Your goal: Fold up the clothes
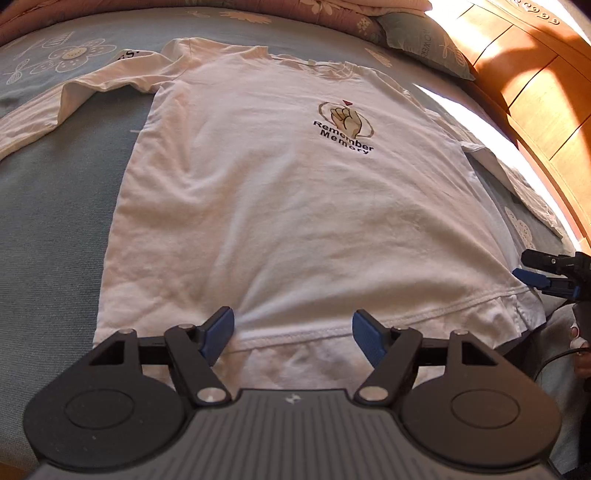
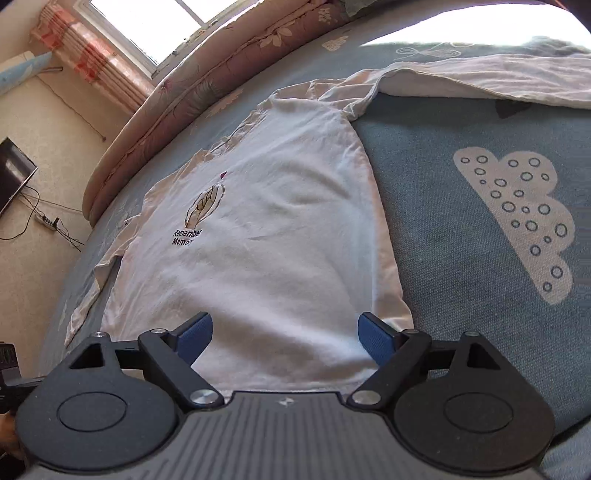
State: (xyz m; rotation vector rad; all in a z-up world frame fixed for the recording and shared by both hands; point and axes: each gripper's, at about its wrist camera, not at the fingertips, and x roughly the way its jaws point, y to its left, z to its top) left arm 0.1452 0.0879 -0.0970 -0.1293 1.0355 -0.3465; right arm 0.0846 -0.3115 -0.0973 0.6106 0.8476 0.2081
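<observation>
Shirt [image 1: 266, 206] hem sits right under both grippers. Left gripper [image 1: 293, 334]: jaws apart, blue pads [image 1: 218, 334] hanging just over the near hem, nothing clamped; can't tell if the tips touch the cloth. Right gripper [image 2: 284, 334]: jaws apart too, over the near hem by the shirt's right bottom corner, nothing held. In the left wrist view the right gripper shows at the far right edge, just beside that hem corner.

Shirt is white, long-sleeved, spread flat and face up on the bed cover [image 2: 461, 332], hem near, collar far. Chest print [image 1: 345, 127]: a hand drawing over "Remember Memory". Left sleeve [image 1: 55, 107] stretches out to the left; right sleeve [image 2: 498, 79] runs out to the right at the far end.

Bed cover is blue-grey with white flower and cloud patterns. Pillow [image 1: 424, 40] at far right, wooden headboard [image 1: 535, 81] beyond it, sunlit. Right wrist view: pink quilt [image 2: 221, 66] along the far bed edge, window [image 2: 159, 22] with curtain [image 2: 96, 62] behind, power strip [image 2: 46, 221] on the floor at left.
</observation>
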